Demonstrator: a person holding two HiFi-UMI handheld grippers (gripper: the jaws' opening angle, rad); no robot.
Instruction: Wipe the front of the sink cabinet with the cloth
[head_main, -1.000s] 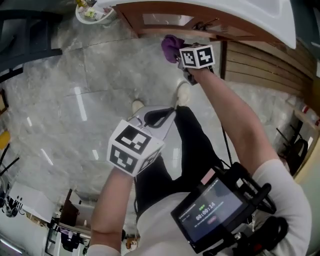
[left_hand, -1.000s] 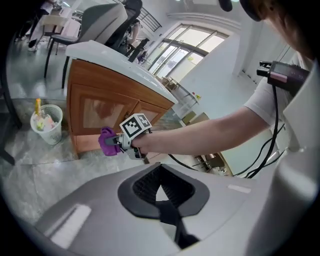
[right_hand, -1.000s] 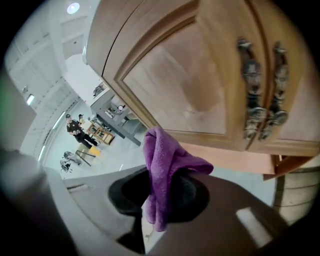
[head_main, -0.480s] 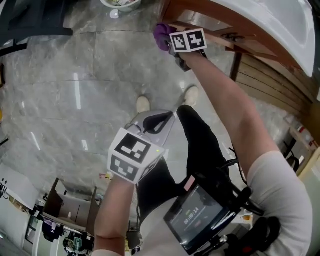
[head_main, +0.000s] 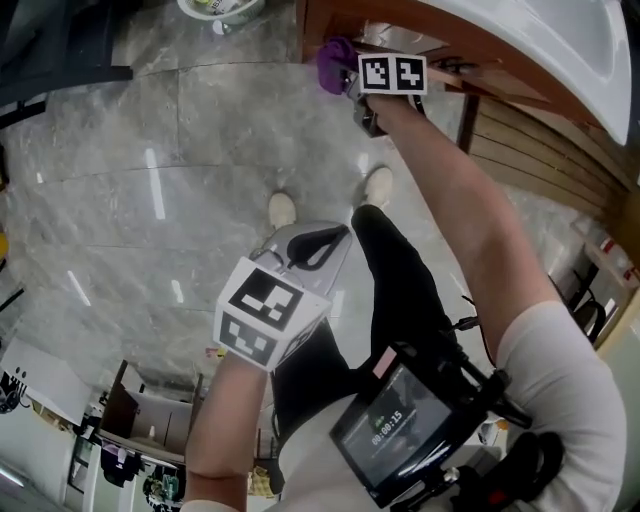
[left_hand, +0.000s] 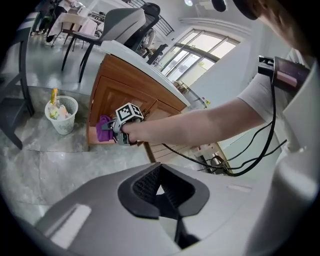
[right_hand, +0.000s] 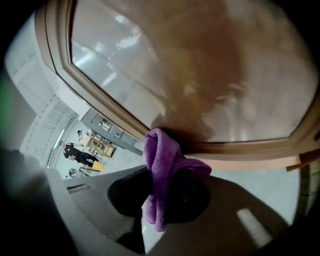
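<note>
A purple cloth is bunched between the jaws of my right gripper, which is shut on it. The cloth presses against the lower frame of the wooden sink cabinet door. In the head view my right gripper reaches out to the cabinet under the white countertop. The left gripper view shows the cloth at the cabinet's lower left corner. My left gripper hangs back over the floor near my legs, jaws shut on nothing.
A white waste basket with rubbish stands on the marble floor left of the cabinet. Chairs stand behind it. A slatted wood wall and cables lie right of the cabinet. My shoes stand below the cabinet.
My right gripper has carried the cloth leftward along the lower cabinet front, then a little back to the right. The left gripper has stayed in place.
</note>
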